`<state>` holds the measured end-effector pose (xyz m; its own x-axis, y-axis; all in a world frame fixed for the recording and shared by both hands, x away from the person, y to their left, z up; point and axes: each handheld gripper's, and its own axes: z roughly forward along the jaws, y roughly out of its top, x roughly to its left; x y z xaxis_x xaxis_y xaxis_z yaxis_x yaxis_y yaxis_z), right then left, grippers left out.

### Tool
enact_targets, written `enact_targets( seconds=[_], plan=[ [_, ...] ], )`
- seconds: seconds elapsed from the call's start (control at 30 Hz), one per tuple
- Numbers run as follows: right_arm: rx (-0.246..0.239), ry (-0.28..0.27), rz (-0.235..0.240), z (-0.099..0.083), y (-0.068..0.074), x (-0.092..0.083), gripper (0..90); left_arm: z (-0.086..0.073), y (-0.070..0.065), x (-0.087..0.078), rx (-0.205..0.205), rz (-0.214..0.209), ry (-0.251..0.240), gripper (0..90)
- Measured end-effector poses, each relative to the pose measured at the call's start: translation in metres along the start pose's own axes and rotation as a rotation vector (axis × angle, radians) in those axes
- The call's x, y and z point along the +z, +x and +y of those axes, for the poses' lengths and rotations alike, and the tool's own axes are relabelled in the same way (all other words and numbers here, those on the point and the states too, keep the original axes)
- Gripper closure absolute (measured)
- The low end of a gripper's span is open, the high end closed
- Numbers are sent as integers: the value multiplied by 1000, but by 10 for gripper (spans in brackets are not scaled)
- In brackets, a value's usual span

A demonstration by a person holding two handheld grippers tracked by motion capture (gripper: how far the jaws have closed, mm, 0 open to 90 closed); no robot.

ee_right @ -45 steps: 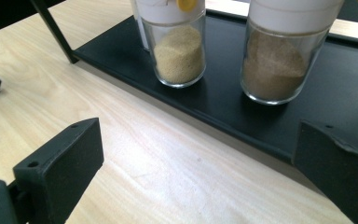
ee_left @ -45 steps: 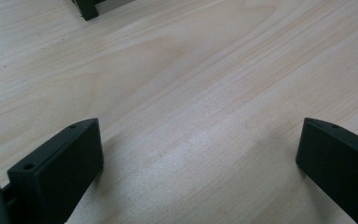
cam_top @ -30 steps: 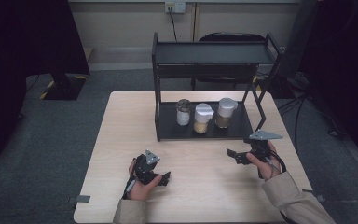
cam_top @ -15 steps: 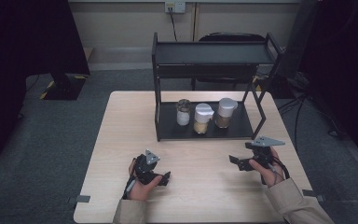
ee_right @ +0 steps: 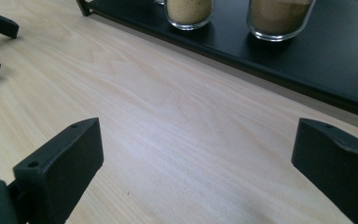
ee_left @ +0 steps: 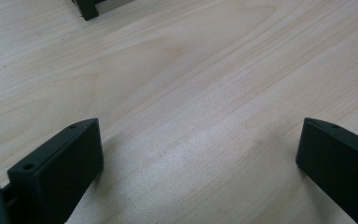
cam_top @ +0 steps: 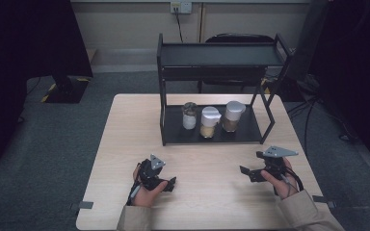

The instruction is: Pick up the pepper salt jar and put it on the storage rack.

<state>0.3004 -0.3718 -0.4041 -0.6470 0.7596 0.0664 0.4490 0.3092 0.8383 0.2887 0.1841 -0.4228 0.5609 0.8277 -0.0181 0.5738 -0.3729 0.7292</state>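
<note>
right tool (cam_top: pixel 251 173) spread, empty; jars (cam_top: pixel 211 121) on rack (cam_top: pixel 243 136) well beyond it.

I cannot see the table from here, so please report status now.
Left hand-held gripper and right hand-held gripper open, empty. Three jars upright on rack bottom shelf. Nothing between.

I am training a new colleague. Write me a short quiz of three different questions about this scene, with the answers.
1. How many jars stand on the lower shelf of the black rack?
2. True or false: the right gripper holds a jar.
3. The left gripper is: A) open over the table, B) shut on a lid, C) inside the rack.

Key: 1. three; 2. false, its jaws are open and empty; 3. A.
</note>
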Motion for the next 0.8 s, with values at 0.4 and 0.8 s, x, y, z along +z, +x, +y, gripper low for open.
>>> enact_targets(
  seconds=[0.4,0.8],
  plan=[
    [2,1,-2,-10,2,-8,11,0,0,0,0,0,1,0],
    [-7,23,-2,-17,3,-13,11,0,0,0,0,0,1,0]
  ],
)
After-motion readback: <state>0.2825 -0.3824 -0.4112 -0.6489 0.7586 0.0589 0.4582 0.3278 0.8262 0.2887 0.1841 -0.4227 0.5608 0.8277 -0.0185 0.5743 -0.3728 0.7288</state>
